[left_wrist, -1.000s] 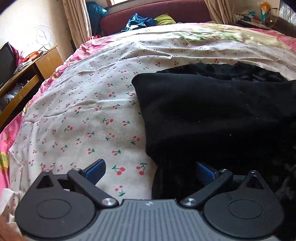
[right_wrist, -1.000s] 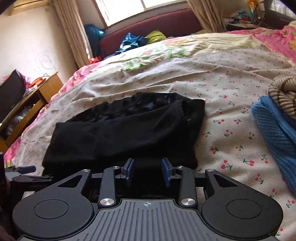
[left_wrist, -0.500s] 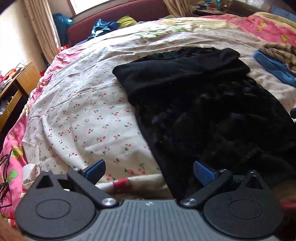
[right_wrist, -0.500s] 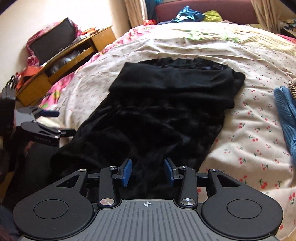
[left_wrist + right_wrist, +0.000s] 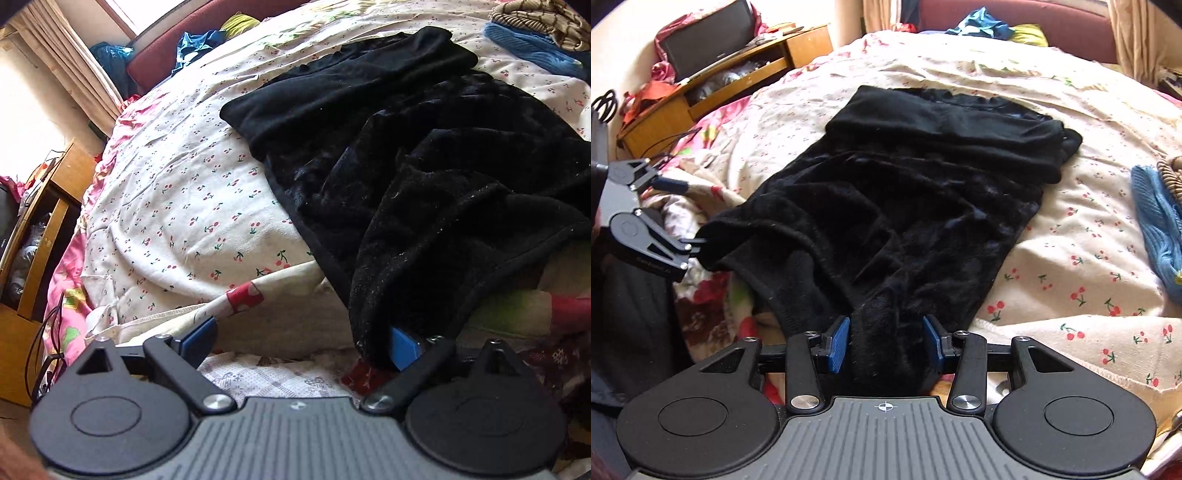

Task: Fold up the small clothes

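Your black fleece garment (image 5: 905, 192) lies rumpled across the cherry-print bed (image 5: 1071, 258), its far end folded over. Right claw (image 5: 884, 341) stands released astride a bunched edge; left claw (image 5: 299, 343) wide apart, hem draped over one finger. Blue knit (image 5: 1156, 221) nearby.

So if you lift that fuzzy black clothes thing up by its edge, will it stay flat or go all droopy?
Probably droopy. The black garment already lies in soft folds and sags over the bed's edge, so it looks floppy, not stiff. Its thick, fleecy pile suggests some weight for its size. That nap should also keep it from slipping easily between the right gripper pads.
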`<move>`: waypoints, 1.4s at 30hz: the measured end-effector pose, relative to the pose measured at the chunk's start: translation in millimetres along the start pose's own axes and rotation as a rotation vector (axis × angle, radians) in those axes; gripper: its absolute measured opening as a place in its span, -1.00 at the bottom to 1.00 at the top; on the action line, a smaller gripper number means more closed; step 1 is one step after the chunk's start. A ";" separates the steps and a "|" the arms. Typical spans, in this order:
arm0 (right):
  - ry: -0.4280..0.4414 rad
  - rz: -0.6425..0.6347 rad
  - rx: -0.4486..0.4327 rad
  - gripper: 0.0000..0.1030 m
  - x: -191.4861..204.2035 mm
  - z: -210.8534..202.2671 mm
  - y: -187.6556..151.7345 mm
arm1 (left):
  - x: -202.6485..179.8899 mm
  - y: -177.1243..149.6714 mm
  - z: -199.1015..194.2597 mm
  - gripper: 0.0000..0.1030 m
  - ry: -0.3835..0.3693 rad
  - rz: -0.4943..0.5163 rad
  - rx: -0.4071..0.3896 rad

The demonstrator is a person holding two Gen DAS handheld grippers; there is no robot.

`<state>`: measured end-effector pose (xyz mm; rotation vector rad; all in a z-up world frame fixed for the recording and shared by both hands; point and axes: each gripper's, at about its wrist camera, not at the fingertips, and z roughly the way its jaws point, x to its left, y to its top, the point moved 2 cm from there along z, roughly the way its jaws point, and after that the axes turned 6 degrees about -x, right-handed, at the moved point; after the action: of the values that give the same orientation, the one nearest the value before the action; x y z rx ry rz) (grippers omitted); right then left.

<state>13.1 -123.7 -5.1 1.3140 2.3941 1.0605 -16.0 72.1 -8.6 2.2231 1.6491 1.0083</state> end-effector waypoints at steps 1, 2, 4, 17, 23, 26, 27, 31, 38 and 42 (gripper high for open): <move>-0.001 0.008 0.005 -0.23 -0.7 2.6 0.5 | -0.5 1.1 1.0 0.96 0.001 -0.005 0.001; 0.003 0.011 0.010 -0.25 -0.7 5.0 0.9 | -0.6 2.2 2.1 0.89 -0.003 -0.012 0.002; 0.010 0.000 0.025 -0.25 1.0 8.6 0.6 | -1.6 3.4 6.3 0.71 -0.019 -0.031 0.011; -0.075 0.161 -0.132 -0.83 -19.8 -49.2 9.2 | 4.0 -3.0 -14.5 -0.18 -0.156 -0.138 -0.033; -0.129 0.272 -0.030 -0.85 -38.5 -51.8 -17.3 | -13.6 -6.8 -14.8 -0.18 -0.202 -0.086 0.006; -0.123 0.273 -0.021 -0.85 -31.6 -52.0 -27.2 | -8.7 -8.6 -13.3 -0.17 -0.198 -0.132 0.033; -0.124 0.278 -0.026 -0.85 -32.1 -52.6 -28.2 | -9.0 -8.3 -12.1 -0.17 -0.183 -0.131 0.036; -0.111 0.297 -0.036 -0.84 -35.3 -47.7 -29.0 | -18.1 -2.5 -11.5 0.08 -0.122 -0.097 0.013; -0.085 0.321 -0.053 -0.69 -39.9 -44.3 -32.2 | -29.4 7.9 -0.3 -0.26 -0.085 -0.066 -0.016; -0.080 0.329 -0.045 -0.46 -40.8 -45.3 -35.6 | 1.4 7.0 -9.3 -0.52 -0.102 -0.235 -0.048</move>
<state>-8.6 -190.8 -2.9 1.7401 2.1308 1.1089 -16.2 68.7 2.6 1.9587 1.7701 0.8498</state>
